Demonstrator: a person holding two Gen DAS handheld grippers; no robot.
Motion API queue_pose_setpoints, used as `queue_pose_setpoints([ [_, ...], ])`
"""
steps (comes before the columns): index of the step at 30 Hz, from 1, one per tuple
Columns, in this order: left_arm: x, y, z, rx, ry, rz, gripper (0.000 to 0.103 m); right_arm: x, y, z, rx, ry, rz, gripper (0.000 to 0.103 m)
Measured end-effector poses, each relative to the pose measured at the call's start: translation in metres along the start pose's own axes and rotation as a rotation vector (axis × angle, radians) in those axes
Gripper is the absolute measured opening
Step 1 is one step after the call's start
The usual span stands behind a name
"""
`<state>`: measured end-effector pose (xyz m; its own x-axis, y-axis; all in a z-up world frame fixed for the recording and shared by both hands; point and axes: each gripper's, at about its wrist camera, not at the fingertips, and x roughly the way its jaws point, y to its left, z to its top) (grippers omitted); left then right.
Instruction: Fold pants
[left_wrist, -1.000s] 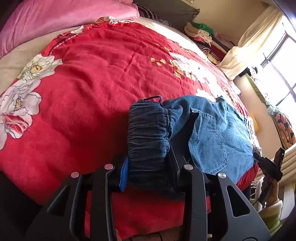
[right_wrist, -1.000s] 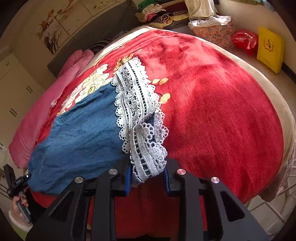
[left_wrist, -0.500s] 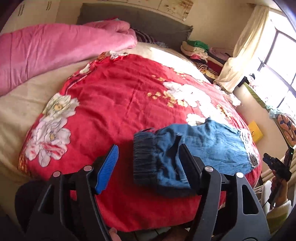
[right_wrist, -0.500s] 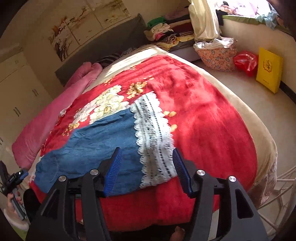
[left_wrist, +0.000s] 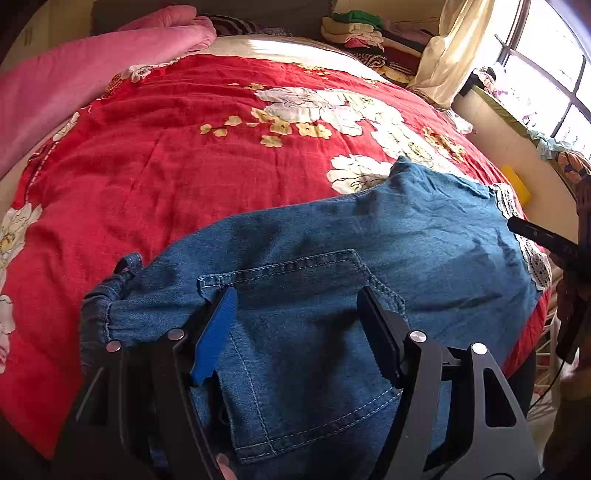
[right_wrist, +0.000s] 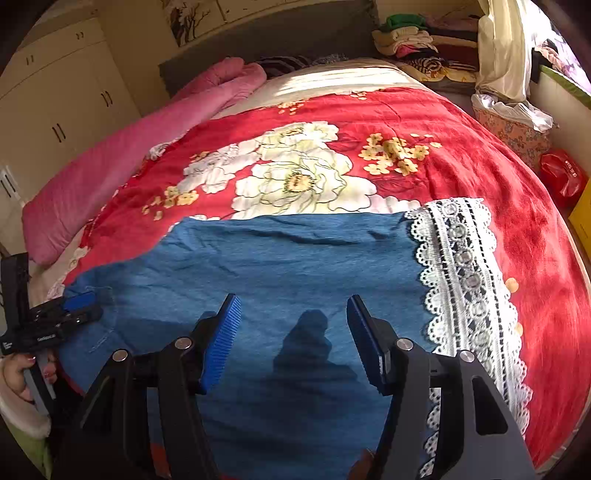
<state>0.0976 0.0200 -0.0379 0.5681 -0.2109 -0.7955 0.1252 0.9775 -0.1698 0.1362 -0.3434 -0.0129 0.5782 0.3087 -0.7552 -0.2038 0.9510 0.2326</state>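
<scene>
Blue denim pants (left_wrist: 369, 236) lie flat on a red flowered blanket (left_wrist: 184, 147) on a bed, folded leg on leg. The dark elastic waistband (left_wrist: 96, 314) is at the left, the white lace hem (right_wrist: 461, 266) at the right. My left gripper (left_wrist: 295, 325) is open and empty, hovering over the back pocket (left_wrist: 303, 280) near the waist. My right gripper (right_wrist: 293, 332) is open and empty over the leg (right_wrist: 280, 258), just left of the lace hem. Each gripper shows at the edge of the other's view.
A pink quilt (right_wrist: 122, 162) lies along the bed's far left. Stacked clothes (right_wrist: 417, 40) sit at the head end. A flowered basket (right_wrist: 513, 129), red bag (right_wrist: 561, 177) and yellow box (right_wrist: 581, 218) stand on the floor at the right. Cupboards (right_wrist: 62, 92) line the left wall.
Both grippers let go of the pants, the left of the waistband and the right of the lace hem, opened, and moved inward over the flat denim.
</scene>
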Motion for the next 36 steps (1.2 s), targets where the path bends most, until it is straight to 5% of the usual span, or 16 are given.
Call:
queue_pose_setpoints([
  [4, -0.003, 0.002, -0.003, -0.008, -0.012, -0.017, 0.057, 0.019, -0.037, 0.005, 0.051, 0.035, -0.106, 0.059],
  [9, 0.001, -0.003, -0.004, 0.003, -0.023, -0.020, 0.057, 0.028, -0.071, -0.001, 0.162, 0.027, -0.012, 0.059],
  [18, 0.000, -0.001, -0.007, 0.001, -0.048, -0.035, 0.059, 0.035, -0.059, -0.002, 0.115, 0.036, -0.076, 0.061],
  [28, -0.033, -0.011, -0.009, -0.019, -0.091, -0.122, 0.084, -0.020, -0.040, -0.013, 0.126, -0.029, -0.109, 0.078],
  [36, -0.037, -0.035, -0.018, 0.088, -0.077, -0.068, 0.088, -0.039, -0.023, -0.053, 0.075, -0.011, -0.196, 0.080],
])
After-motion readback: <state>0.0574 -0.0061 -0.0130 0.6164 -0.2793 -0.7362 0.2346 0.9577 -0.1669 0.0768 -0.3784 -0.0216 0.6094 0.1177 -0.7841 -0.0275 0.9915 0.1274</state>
